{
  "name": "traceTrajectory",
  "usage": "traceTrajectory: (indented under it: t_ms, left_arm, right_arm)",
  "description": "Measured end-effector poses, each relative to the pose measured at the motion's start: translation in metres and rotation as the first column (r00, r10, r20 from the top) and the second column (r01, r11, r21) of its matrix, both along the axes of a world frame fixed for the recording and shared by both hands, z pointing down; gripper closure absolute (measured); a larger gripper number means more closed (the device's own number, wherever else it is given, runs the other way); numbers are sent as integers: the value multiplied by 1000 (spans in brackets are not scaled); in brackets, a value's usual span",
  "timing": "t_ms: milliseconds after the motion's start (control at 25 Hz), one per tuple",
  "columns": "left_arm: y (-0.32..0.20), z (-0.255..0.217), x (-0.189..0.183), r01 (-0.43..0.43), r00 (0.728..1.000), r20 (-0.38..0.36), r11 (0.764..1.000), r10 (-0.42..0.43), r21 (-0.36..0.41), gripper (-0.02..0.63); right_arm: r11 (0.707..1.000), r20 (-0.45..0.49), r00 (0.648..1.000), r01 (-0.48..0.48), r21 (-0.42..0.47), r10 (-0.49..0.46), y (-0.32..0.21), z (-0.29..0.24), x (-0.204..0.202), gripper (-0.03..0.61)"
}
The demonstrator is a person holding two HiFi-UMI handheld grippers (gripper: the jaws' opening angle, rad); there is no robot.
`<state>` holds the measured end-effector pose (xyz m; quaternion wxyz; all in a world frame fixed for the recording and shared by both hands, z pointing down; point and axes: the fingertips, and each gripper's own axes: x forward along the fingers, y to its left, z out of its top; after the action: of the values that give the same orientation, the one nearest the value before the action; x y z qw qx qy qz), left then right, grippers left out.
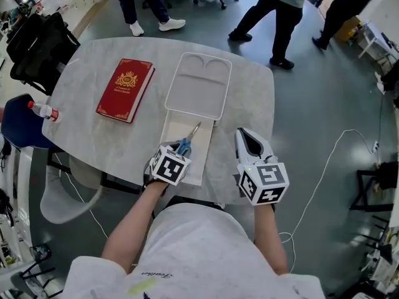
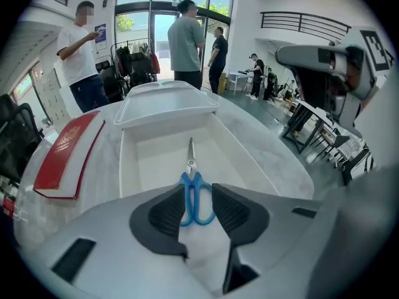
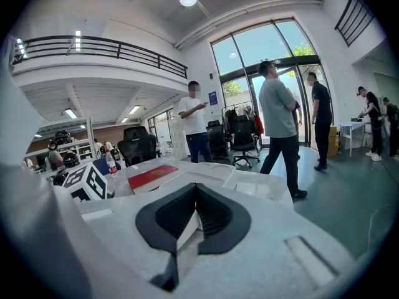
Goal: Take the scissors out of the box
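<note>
The left claw [image 2: 197, 192] gapes over blue-handled scissors [image 2: 191, 165] — lying in the white box [image 2: 128, 161].

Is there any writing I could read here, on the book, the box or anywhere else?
Red book: gold lettering under a crest, too small to read.
Shirt: a cursive word, too blurred to read.
Cubes on the left gripper and right gripper: square marker patterns, no words.
Box: no print seen.
</note>
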<state>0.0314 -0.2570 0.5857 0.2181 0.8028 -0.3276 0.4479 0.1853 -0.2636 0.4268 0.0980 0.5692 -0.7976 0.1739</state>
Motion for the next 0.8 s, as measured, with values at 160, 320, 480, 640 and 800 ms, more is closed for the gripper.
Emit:
traceTrajectory:
  t_ms: [160, 320, 480, 640, 800]
  left_arm:
    - [-5, 10, -4, 18, 998, 56, 1000, -17, -12, 494]
    - [-7, 12, -3, 16, 996, 92, 1000, -14, -20, 492]
    - [-6, 19, 0, -12, 989, 150, 999, 17, -35, 492]
    - [-8, 25, 3, -20, 981, 191, 999, 28, -42, 492]
    - [-10, 30, 5, -1, 983, 184, 997, 14, -71, 492]
  right_arm:
    - [1000, 8, 1000, 27, -6, -27, -5, 4, 7, 572]
    - [999, 16, 999, 48, -13, -47, -8, 8, 11, 572]
    - [997, 26, 997, 70, -14, -69, -12, 10, 10, 572]
    - [997, 32, 997, 77, -12, -77, -14, 11, 16, 572]
    - [997, 37, 996, 77, -12, -77, -16, 11, 22, 572]
